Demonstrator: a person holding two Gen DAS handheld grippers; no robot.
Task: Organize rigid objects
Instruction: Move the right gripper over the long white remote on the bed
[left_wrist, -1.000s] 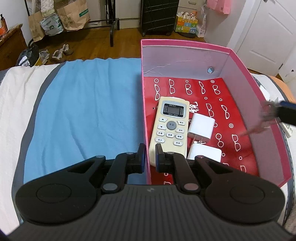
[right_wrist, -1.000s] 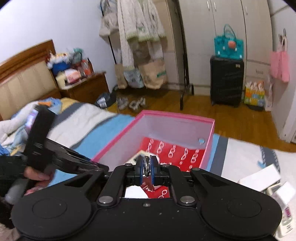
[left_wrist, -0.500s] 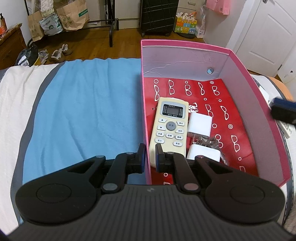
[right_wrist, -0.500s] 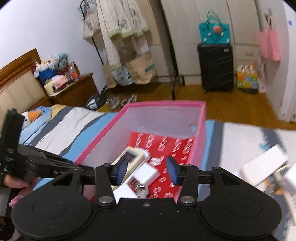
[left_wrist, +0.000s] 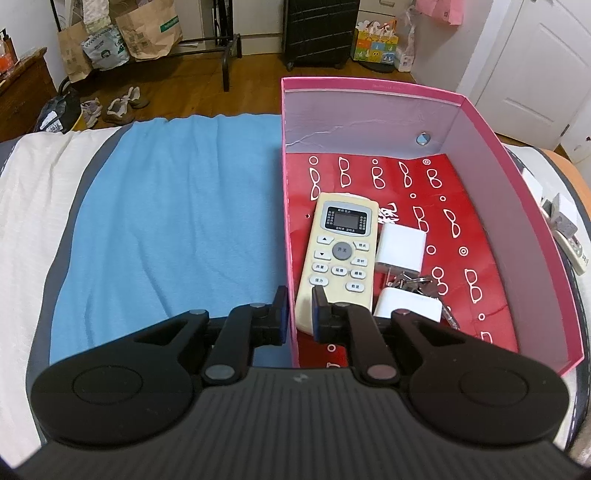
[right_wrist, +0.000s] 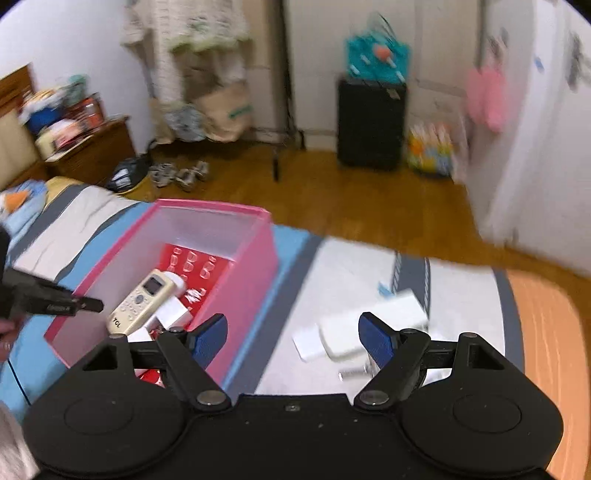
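Note:
A pink box (left_wrist: 373, 86) with a red patterned floor sits on the bed. In it lie a cream remote (left_wrist: 341, 254), two white chargers (left_wrist: 400, 249) (left_wrist: 408, 304) and a bunch of keys (left_wrist: 413, 282). My left gripper (left_wrist: 297, 314) is shut on the box's left wall near its front corner. My right gripper (right_wrist: 293, 334) is open and empty, to the right of the box (right_wrist: 240, 266), above white items (right_wrist: 369, 325) on the bed. The remote (right_wrist: 142, 301) shows there too.
A blue blanket (left_wrist: 177, 206) covers the bed left of the box. More white items and a second remote (left_wrist: 570, 247) lie right of the box. An orange cover (right_wrist: 546, 350) is at the far right. Beyond the bed is wooden floor with bags and a black suitcase (right_wrist: 369, 122).
My right gripper held the keys over the box, opened and dropped them in beside the chargers, then swung right out of the box. The left gripper has kept still.

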